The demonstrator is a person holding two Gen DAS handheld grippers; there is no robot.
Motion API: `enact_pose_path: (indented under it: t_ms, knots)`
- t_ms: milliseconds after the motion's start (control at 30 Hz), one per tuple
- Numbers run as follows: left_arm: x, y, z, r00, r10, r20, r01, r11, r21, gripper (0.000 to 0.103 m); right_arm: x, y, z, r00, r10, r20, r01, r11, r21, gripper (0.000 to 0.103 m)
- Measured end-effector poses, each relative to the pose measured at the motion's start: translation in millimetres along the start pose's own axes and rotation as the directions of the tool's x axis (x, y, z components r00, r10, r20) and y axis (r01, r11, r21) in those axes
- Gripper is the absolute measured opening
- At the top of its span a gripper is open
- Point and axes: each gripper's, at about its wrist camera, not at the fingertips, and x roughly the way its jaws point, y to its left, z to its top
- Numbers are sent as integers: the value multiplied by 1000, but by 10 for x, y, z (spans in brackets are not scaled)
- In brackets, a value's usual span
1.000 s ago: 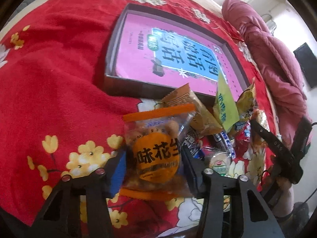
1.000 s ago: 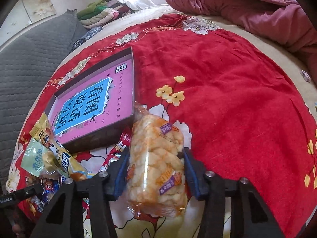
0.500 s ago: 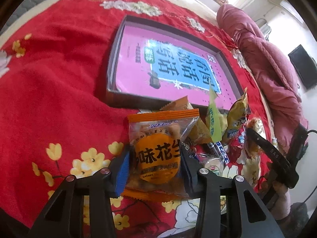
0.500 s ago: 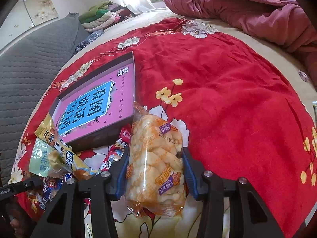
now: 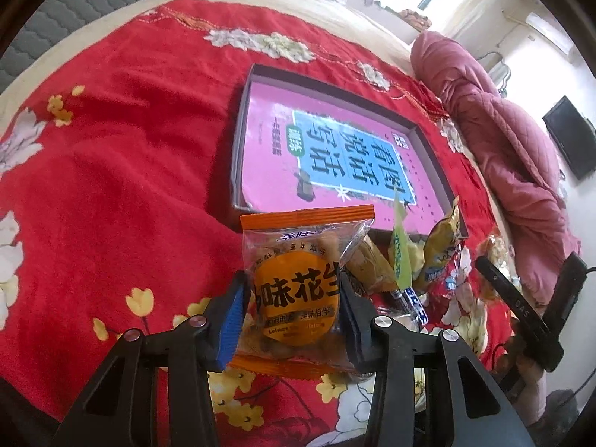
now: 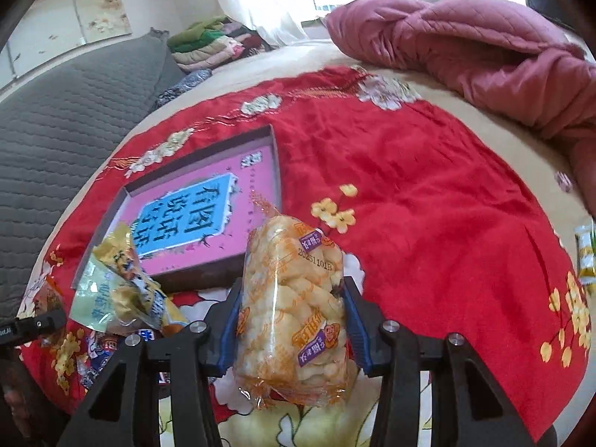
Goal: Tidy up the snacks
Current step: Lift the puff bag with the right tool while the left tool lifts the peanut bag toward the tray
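While the left hand-held gripper (image 5: 292, 309) clamps an orange peanut packet (image 5: 301, 294) between its blue pads, the right hand-held gripper (image 6: 292, 320) squeezes a clear bag of pale puffed snacks (image 6: 294, 313). Both packets hang above the red flowered bedspread (image 5: 123, 171), just in front of a shallow box (image 5: 242, 138) lined with a pink book cover. More loose snack packets (image 5: 424, 260) lie heaped beside the box's near corner.

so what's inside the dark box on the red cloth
Only a pink book with a blue title panel lies flat in the box, filling most of its floor. No snacks are in it. Whatever is under the book is hidden.
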Motion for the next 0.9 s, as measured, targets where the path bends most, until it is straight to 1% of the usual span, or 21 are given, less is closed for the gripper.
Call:
enact_pose_path:
  t_ms: [67, 233, 367, 633, 900]
  knots:
    - [-17, -3, 24, 1000, -2, 8, 2, 1000, -5, 47, -19, 38, 9, 1000, -1, 9, 2, 1000, -17, 49]
    - [-63, -55, 54, 999, 25, 42, -26, 999, 25, 47, -40, 95, 35, 1000, 16, 19, -15, 1000, -24, 49]
    - [-91, -65, 117, 997, 36, 67, -37, 999, 27, 47, -74, 166, 87, 999, 36, 35, -35, 999, -39, 49]
    - [-93, -45, 220, 996, 32, 85, -34, 999, 19, 47, -109, 311, 155, 996, 63, 63, -59, 996, -64, 49]
    - [-66, -76, 323, 992, 55, 115, -60, 998, 37, 47, -99, 397, 219, 994, 79, 82, -74, 995, -61, 49]
